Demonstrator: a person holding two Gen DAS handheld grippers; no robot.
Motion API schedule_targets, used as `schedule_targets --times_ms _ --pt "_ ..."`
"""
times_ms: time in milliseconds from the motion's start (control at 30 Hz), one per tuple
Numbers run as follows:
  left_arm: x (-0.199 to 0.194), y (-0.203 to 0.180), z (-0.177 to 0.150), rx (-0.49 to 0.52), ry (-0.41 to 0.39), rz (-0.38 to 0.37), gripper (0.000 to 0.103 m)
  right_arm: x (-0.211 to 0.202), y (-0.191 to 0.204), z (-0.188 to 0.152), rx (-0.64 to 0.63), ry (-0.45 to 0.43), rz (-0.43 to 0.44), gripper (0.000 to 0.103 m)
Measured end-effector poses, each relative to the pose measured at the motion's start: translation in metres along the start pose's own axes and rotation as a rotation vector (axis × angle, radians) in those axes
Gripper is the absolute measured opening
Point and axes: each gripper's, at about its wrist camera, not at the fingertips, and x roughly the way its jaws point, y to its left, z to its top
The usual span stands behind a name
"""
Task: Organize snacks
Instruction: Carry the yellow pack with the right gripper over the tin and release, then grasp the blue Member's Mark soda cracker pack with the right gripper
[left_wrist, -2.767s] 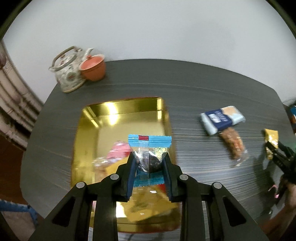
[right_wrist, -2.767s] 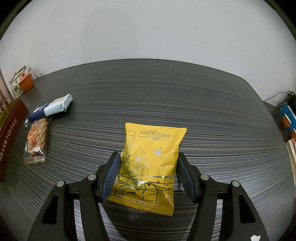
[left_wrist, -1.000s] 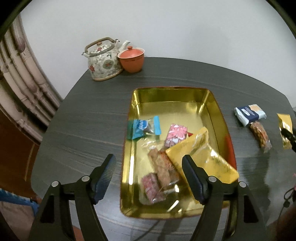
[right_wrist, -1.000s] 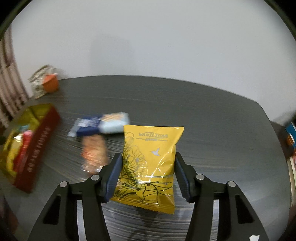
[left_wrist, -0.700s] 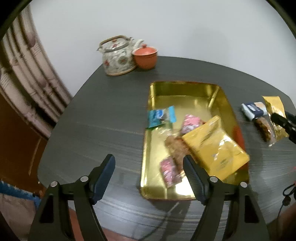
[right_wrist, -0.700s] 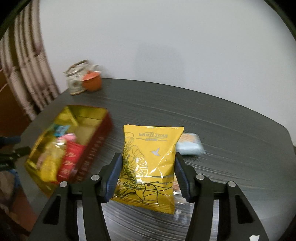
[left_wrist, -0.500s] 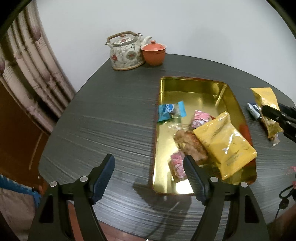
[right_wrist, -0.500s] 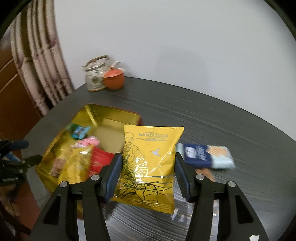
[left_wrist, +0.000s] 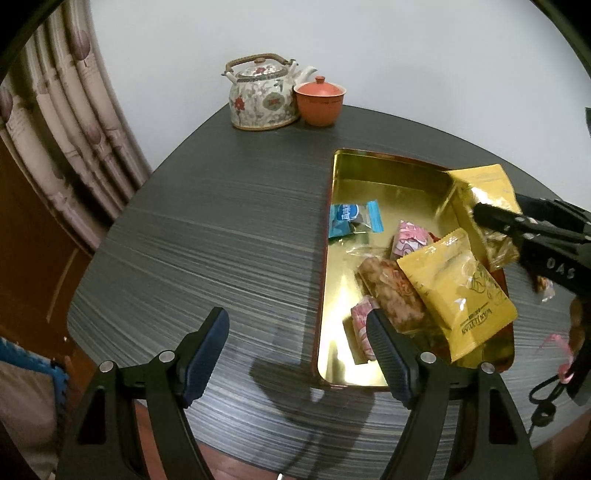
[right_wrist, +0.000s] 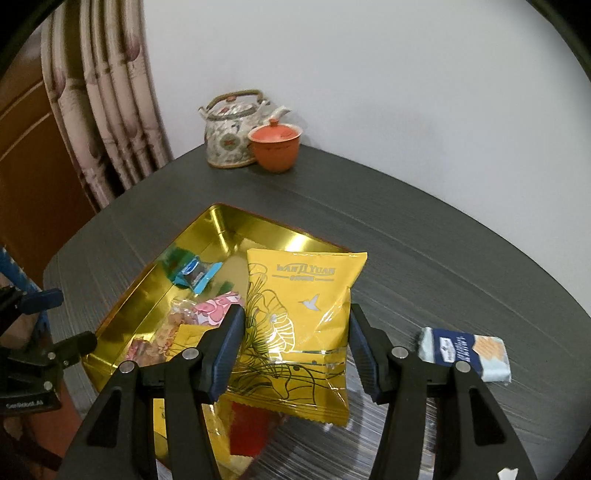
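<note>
**A yellow bag is held over the gold tray**

A yellow snack bag (right_wrist: 299, 325) is squeezed between the two jaws of the right gripper (right_wrist: 295, 343). The jaws are closed on the sides of the bag. The bag is held up in the air over the right edge of the gold tray (right_wrist: 221, 229), not lying in it.

The gold tray is set on a dark table (left_wrist: 221, 221). Inside the tray more snacks are seen. A small blue candy (left_wrist: 352, 218) is lying near the left wall of the tray. A pink packet (left_wrist: 410, 238) is found in the middle of the tray. A clear bag of brown nuts (left_wrist: 391, 291) is lying beside it. A second yellow bag (left_wrist: 458, 295) is resting on top of the nuts, tilted against the right side of the tray.

To the right of the tray, a blue and white cookie pack (right_wrist: 465, 352) is left on the table.

The left gripper (left_wrist: 297, 349) is held over the table, at the near left corner of the tray. Its jaws are spread wide apart and nothing is held between them.

Behind the tray, at the far edge of the table, a flowered teapot (left_wrist: 260, 98) is seen. An orange cup with a lid (left_wrist: 319, 101) is placed just beside it, on its right. A curtain (left_wrist: 70, 110) is hung to the left of the table.
</note>
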Motion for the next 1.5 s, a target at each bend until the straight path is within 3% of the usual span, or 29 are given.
schedule_targets --times_ms 1000,1500 --pt "0.006 -0.002 -0.003 0.02 0.007 0.03 0.077 0.038 0.025 0.0 -0.049 0.074 0.039 0.053" --pt "0.008 -0.005 -0.003 0.042 0.007 0.048 0.079 -0.016 -0.01 -0.005 -0.123 0.009 0.092 0.063"
